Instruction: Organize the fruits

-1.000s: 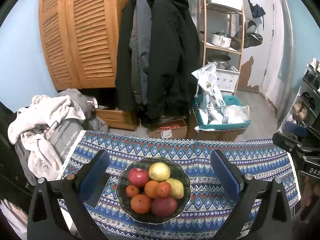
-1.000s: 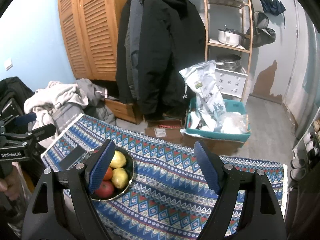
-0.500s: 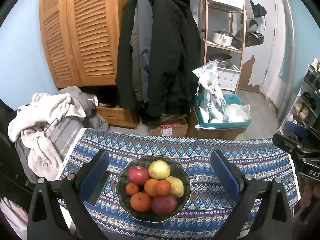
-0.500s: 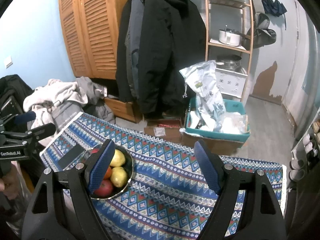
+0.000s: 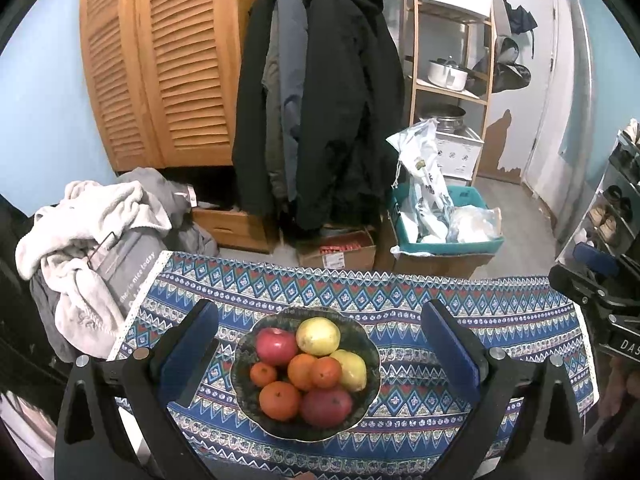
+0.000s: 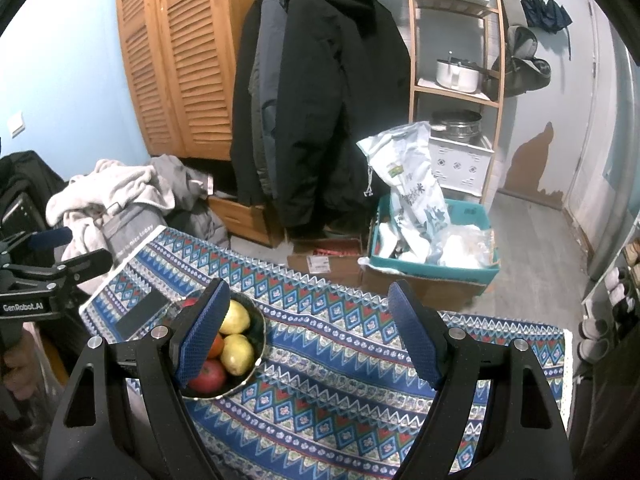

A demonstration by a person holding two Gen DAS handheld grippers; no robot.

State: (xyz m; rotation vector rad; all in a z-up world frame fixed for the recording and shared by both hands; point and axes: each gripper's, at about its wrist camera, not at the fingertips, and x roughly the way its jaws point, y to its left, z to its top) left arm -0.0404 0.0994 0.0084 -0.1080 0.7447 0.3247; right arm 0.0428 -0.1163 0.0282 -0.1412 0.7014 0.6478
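Note:
A dark bowl [image 5: 372,346] stands on the patterned tablecloth [image 5: 460,296], heaped with two red apples [image 5: 276,346], several oranges [image 5: 280,400] and yellow fruits [image 5: 318,336]. My left gripper [image 5: 318,310] hovers over the bowl, open, with its blue pads wide on either side and nothing between them. In the right wrist view the same bowl [image 6: 262,332] lies to the lower left, partly hidden by one finger. My right gripper [image 6: 309,292] is open over bare cloth [image 6: 340,380], to the right of the bowl. Each gripper shows at the edge of the other's view: the right one [image 5: 584,272], the left one [image 6: 80,246].
Heaped clothes [image 5: 92,232] lie past the table's left end. Beyond the far edge are hanging coats [image 5: 320,100], a cardboard box [image 5: 340,248] and a teal bin [image 5: 448,236] of bags. A shoe rack [image 5: 616,208] stands right. A dark flat rectangle [image 6: 140,312] shows on the cloth left of the bowl.

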